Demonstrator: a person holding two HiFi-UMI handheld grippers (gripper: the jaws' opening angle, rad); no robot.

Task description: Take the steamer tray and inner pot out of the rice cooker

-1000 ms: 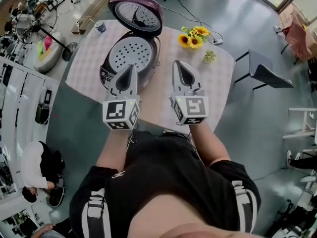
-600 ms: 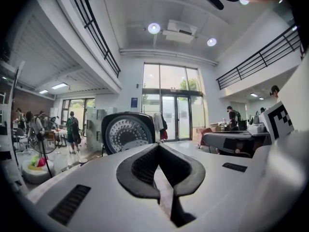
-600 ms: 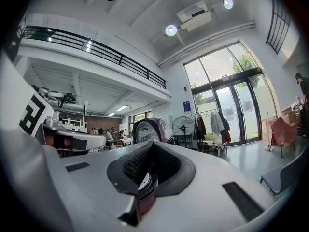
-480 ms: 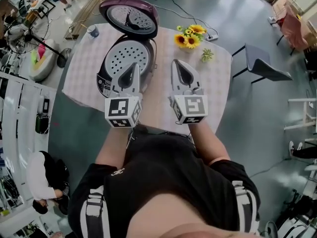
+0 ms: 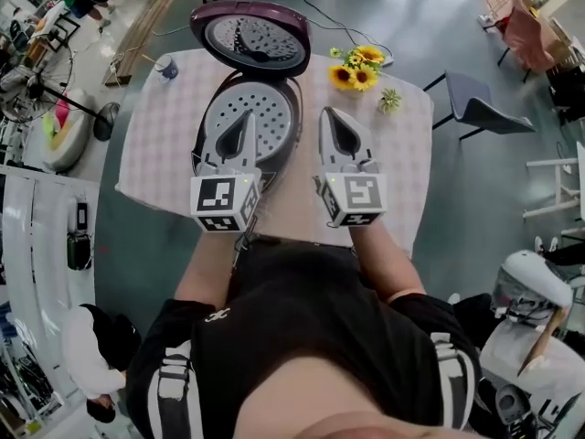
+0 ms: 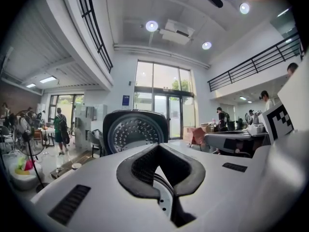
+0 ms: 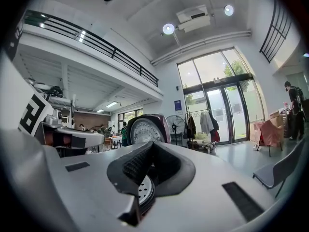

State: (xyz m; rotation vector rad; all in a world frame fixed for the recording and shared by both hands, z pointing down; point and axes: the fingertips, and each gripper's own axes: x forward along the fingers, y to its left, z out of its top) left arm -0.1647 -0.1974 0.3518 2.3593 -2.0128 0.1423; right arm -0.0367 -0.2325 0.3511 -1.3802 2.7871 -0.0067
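Steamer tray (image 5: pixel 270 108) sits in the open rice cooker (image 5: pixel 296 108), hiding the inner pot from you; your left gripper (image 5: pixel 245 117) overlaps its near edge. Left and right gripper (image 5: pixel 329 115) jaws are together, empty.

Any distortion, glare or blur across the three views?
Head view: fisheye bows the table edges, steamer tray sharp. Left gripper view: black round vignette, ceiling light flares. Right gripper view: same vignette, windows bright.
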